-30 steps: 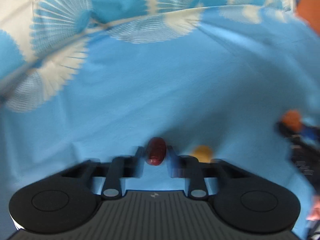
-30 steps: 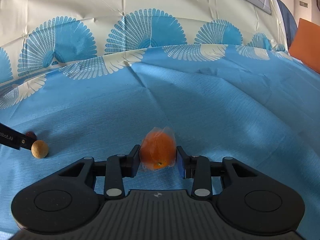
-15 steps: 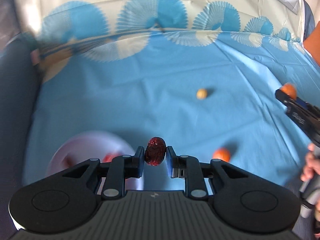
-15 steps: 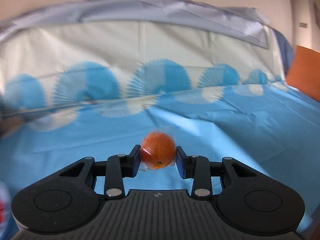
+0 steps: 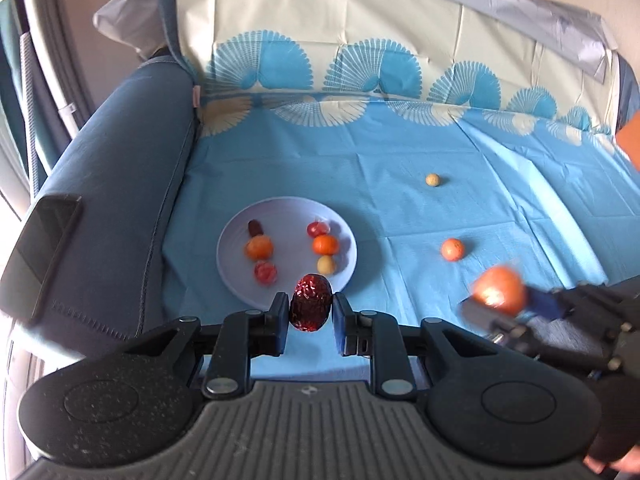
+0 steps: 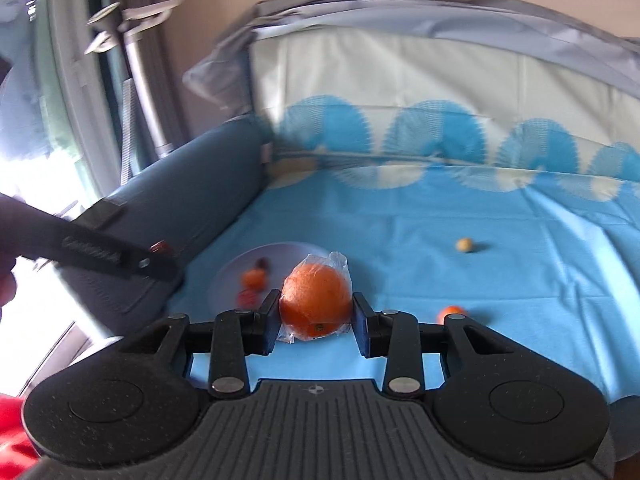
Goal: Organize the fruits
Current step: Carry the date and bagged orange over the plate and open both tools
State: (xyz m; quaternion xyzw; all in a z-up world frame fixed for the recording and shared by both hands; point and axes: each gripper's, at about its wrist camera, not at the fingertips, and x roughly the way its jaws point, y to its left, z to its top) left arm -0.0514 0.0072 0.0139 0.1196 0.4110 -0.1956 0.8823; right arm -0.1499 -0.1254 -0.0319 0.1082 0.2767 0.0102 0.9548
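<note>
My left gripper (image 5: 310, 314) is shut on a dark red wrinkled date (image 5: 311, 307), held in the air just in front of the near rim of a pale plate (image 5: 236, 258). Several small fruits lie on that plate, among them an orange (image 5: 259, 248) and a yellow ball (image 5: 327, 265). My right gripper (image 6: 316, 316) is shut on a plastic-wrapped orange (image 6: 315, 299); it shows blurred in the left wrist view, right gripper (image 5: 486, 308). Loose on the blue cloth lie a small orange (image 5: 452, 249) and a tan ball (image 5: 432, 179).
A dark blue sofa arm (image 5: 120, 184) borders the cloth on the left, with a black device (image 5: 40, 256) on it. The patterned cloth runs up the backrest (image 5: 360, 40). A person's hand (image 5: 612, 464) shows at the lower right.
Both grippers rose and pulled back from the cloth with their fruits. The left swung towards the plate, which came into view; the right turned left so the plate and sofa arm show.
</note>
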